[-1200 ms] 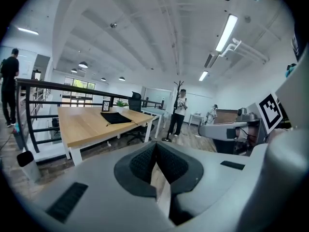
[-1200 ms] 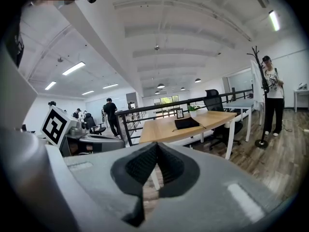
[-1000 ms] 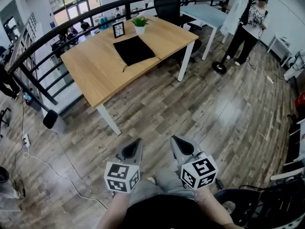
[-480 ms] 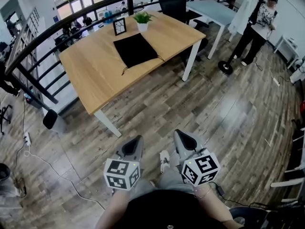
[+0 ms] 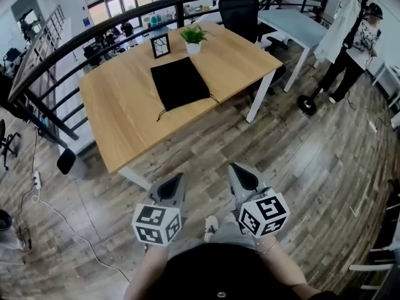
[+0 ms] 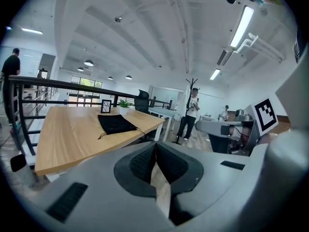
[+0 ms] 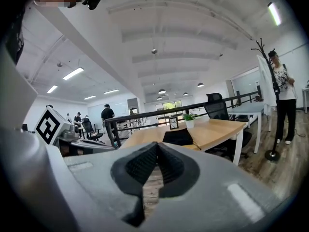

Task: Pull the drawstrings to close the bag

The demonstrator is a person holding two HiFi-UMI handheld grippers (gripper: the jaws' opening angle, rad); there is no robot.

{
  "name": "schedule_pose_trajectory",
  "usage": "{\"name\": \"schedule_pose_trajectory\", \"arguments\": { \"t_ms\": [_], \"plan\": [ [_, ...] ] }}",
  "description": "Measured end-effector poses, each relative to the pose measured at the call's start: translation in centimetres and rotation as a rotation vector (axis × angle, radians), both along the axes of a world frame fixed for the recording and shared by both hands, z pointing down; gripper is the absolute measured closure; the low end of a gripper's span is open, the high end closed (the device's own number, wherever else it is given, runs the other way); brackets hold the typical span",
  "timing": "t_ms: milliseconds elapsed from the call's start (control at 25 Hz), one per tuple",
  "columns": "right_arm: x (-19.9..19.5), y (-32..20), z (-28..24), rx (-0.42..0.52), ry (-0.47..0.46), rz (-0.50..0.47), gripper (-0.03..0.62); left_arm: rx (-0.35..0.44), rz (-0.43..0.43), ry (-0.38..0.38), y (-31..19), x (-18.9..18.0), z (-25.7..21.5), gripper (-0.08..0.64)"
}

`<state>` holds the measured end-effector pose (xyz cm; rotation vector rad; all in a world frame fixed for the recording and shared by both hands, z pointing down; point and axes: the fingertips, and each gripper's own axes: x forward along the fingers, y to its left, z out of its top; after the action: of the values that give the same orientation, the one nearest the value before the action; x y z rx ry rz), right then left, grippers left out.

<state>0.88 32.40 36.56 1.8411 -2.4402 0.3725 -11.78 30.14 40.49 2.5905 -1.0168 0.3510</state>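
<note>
head view, with both gripper views. the left gripper (image 5: 174,182) and the right gripper (image 5: 238,173) are held side by side over the wooden floor (image 5: 300,161), both pointing at the table (image 5: 119,114). in each gripper view the ribbed fingers meet at their tips with nothing between them: left fingers (image 6: 145,161), right fingers (image 7: 169,164).

the black bag (image 5: 180,83) lies flat on the tabletop, ahead of both pairs of fingertips and well apart from them, untouched. its long axis runs away from the fingers, from the table's near edge toward the small framed picture (image 5: 160,44) and the potted plant (image 5: 194,37), which stand beyond its far end. the mouth end points back toward the fingers; two drawstrings (image 5: 164,112) trail loose from its near corners, one at each side, onto the bare wood.

a person (image 5: 358,39) stands on the floor far to the right of the right gripper's fingers, beside a coat stand.
</note>
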Motion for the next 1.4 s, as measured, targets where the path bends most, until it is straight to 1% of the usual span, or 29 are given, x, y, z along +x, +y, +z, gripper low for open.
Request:
{"name": "schedule_pose_trajectory", "arguments": {
  "t_ms": [200,360,560,760,960,1080,1200,1400],
  "plan": [
    [2.1,-3.0,0.2,-0.009,0.008,-0.052,0.592,-0.002,-0.03,-0.001,-3.4,2.7,0.0,0.545],
    [3.4,-3.6,0.4,-0.011,0.001,-0.067,0.592,-0.026,-0.037,0.0,-4.2,4.8,0.8,0.545],
    [4.2,-4.1,1.6,-0.042,-0.022,-0.105,0.592,-0.066,-0.033,-0.018,-4.7,6.1,2.0,0.545],
    [5.3,-5.2,2.7,-0.068,-0.038,-0.102,0.592,-0.075,-0.036,-0.02,-6.4,6.7,2.4,0.545],
    [6.8,-7.6,3.4,-0.083,-0.043,-0.084,0.592,-0.094,-0.032,-0.021,-9.0,7.6,3.2,0.545],
    [7.5,-9.5,3.9,-0.096,-0.036,-0.076,0.592,-0.106,-0.024,-0.019,-10.8,8.1,3.8,0.545],
    [7.8,-12.5,3.9,-0.101,-0.036,-0.081,0.592,-0.109,-0.023,-0.022,-13.0,8.5,3.8,0.545],
    [7.2,-18.4,4.7,-0.119,-0.034,-0.125,0.592,-0.113,-0.035,-0.022,-18.2,8.7,4.2,0.545]
  ]
}}
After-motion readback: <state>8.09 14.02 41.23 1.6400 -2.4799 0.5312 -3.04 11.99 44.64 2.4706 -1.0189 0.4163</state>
